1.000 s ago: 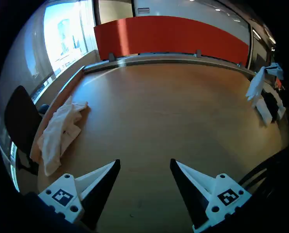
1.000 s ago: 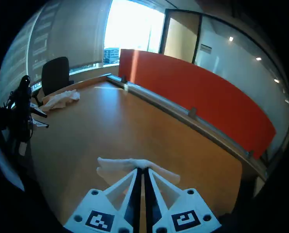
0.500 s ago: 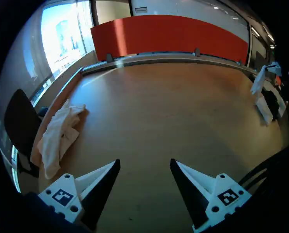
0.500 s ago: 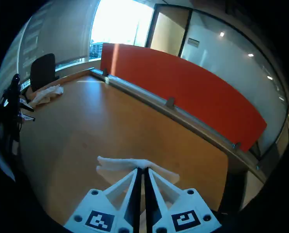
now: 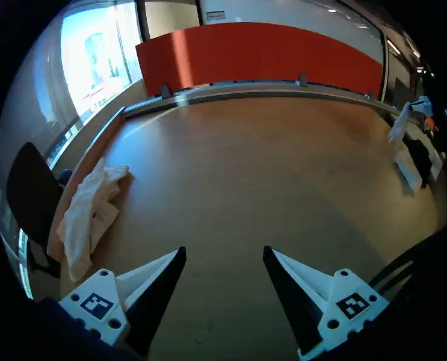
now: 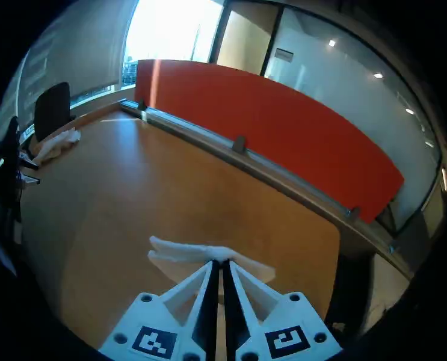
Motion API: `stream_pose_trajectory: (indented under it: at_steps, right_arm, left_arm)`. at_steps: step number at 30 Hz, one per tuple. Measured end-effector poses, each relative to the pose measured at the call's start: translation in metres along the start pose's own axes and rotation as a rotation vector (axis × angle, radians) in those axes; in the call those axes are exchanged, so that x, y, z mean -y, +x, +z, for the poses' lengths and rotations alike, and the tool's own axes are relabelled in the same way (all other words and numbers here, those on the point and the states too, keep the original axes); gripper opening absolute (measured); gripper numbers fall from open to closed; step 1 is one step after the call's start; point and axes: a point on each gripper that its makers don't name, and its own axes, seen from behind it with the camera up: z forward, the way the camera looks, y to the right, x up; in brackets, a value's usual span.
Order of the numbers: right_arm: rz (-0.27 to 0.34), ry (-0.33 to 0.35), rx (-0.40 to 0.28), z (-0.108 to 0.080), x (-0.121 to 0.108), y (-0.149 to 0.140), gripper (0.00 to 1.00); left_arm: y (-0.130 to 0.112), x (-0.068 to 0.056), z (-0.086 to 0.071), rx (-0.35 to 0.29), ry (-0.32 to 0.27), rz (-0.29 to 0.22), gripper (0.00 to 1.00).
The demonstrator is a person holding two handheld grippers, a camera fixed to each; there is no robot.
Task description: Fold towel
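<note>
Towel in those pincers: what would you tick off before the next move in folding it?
1. The right gripper clamps the towel: ok.
2. The left gripper is open, holding nothing: ok.
3. The towel lies flat: not ok, bunched.
4. A free corner for the left gripper: cannot tell.
5. Room on the table ahead: ok.
6. The cloth pile sits off at the table's edge: ok.
</note>
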Motion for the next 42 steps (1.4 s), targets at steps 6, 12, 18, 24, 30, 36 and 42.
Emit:
stream_pose_trajectory:
  at_steps: [6, 12, 18, 24, 30, 36, 42]
  right_arm:
    - [-0.007, -0.016, 0.026, 0.0, -0.017, -0.009, 0.05]
    - [-0.004, -0.024, 0.041, -0.003, -0.027, -0.016, 0.05]
    - [0.004, -0.027, 0.051, -0.006, -0.031, -0.025, 0.05]
    - [0.017, -0.029, 0.07, -0.012, -0.033, -0.04, 0.05]
    - [0.033, -0.039, 0.104, -0.024, -0.036, -0.066, 0.05]
    - [0.067, -0.06, 0.155, -0.035, -0.043, -0.103, 0.05]
    - [0.093, -0.082, 0.189, -0.042, -0.046, -0.128, 0.05]
  left_arm:
    - [0.003, -0.003, 0.0, -0.002, 0.001, 0.005, 0.95]
    - [0.004, -0.006, -0.001, -0.002, 0.0, 0.006, 0.95]
    - [0.004, -0.01, -0.001, -0.001, -0.003, 0.011, 0.95]
    - [0.004, -0.013, -0.001, 0.0, -0.006, 0.016, 0.95]
    - [0.005, -0.016, -0.002, 0.0, -0.011, 0.02, 0.95]
    - [0.006, -0.02, -0.002, -0.002, -0.017, 0.03, 0.95]
    - [0.006, -0.021, -0.003, -0.003, -0.019, 0.042, 0.95]
